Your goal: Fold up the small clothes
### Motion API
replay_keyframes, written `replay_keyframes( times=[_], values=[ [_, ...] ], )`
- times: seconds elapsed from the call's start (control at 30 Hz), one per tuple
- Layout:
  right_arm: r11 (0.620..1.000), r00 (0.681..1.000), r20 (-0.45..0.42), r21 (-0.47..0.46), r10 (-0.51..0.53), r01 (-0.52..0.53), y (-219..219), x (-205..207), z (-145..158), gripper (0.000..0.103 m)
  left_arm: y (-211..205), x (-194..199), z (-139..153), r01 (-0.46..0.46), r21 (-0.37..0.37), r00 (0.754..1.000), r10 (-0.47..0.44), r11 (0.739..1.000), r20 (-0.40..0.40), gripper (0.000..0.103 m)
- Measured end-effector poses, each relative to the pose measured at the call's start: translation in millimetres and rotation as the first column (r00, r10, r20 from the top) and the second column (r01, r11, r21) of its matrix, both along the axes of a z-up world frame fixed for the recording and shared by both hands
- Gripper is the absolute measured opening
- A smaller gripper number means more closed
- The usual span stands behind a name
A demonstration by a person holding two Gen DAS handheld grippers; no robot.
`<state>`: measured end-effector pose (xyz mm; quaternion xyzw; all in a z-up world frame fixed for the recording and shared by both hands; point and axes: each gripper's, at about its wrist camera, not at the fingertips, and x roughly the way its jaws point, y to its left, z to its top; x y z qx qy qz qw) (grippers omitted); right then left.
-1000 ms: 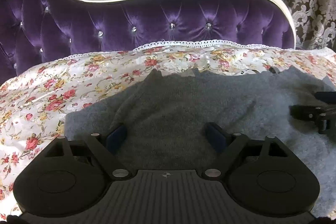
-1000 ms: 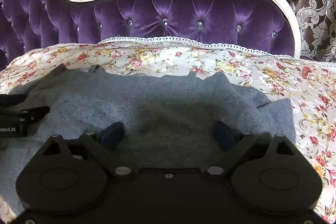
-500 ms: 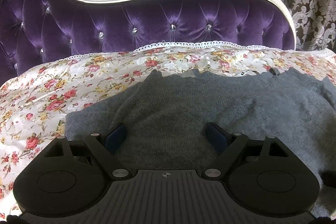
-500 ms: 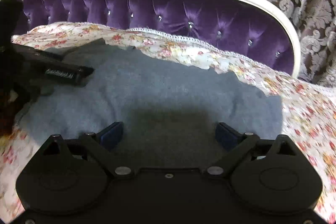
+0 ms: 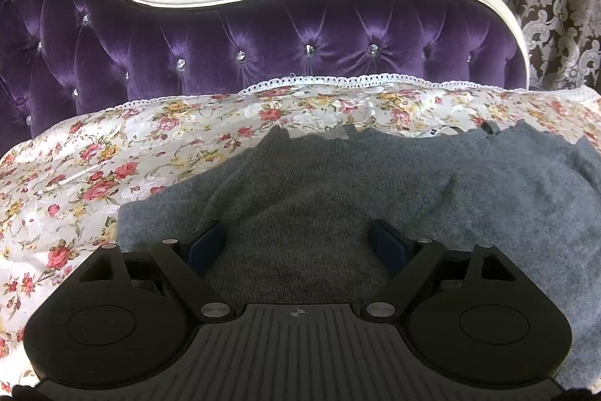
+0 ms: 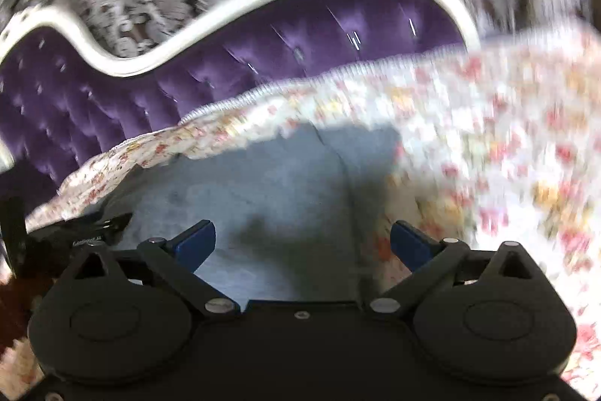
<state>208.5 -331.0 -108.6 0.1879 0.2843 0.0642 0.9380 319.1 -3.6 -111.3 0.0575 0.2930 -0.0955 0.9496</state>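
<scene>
Purple tufted sofa (image 5: 263,36) with a white curved frame, its seat covered by a floral cloth (image 5: 112,168) with a lace edge along the backrest. Directly on the cloth lies a grey knit garment (image 5: 338,194), spread flat (its far edge well short of the lace edge), reaching toward the cloth's right side; floral fabric shows left of it.

Each tool (image 5: 298,243) (image 6: 302,245) is matte black, with blue fingertips (image 5: 206,245), silver screws and round side housings.
</scene>
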Motion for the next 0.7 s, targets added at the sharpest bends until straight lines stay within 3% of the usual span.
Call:
replay_keyframes(
  times=[0.07,0.13,0.27,0.37,0.43,0.57,0.67,0.7],
  values=[
    [0.996,0.999,-0.044,0.085,0.025,-0.021,-10,13,-13,0.1,-1,0,0,0.002,0.007,1.0,-0.002,1.0,-0.004,0.085],
    [0.991,0.999,-0.02,0.125,0.047,-0.044,-13,15,-19,0.103,-1,3,4,0.007,0.006,0.999,-0.007,1.0,-0.037,0.084],
    [0.974,0.995,-0.017,0.205,0.098,-0.092,-12,31,-23,0.103,-6,17,28,0.004,-0.011,0.983,-0.006,1.0,-0.186,0.083],
    [0.971,0.994,-0.011,0.216,0.104,-0.099,-16,35,-26,0.103,-16,22,47,0.015,-0.092,0.972,-0.036,0.996,-0.231,0.083],
    [0.974,0.993,0.004,0.195,0.114,-0.112,-14,32,-27,0.103,-28,25,53,0.024,-0.106,0.971,-0.048,0.994,-0.234,0.083],
    [0.982,0.989,0.033,0.119,0.143,-0.146,-12,23,-29,0.103,-61,34,43,0.056,-0.056,0.964,-0.069,0.997,-0.258,0.083],
    [0.981,0.989,0.032,0.123,0.147,-0.15,-14,22,-28,0.103,-80,42,18,0.035,0.009,0.955,-0.03,0.999,-0.297,0.087],
    [0.98,0.988,0.032,0.132,0.149,-0.151,-16,23,-28,0.103,-83,40,13,0.032,0.026,0.964,-0.024,0.999,-0.264,0.089]
  ],
)
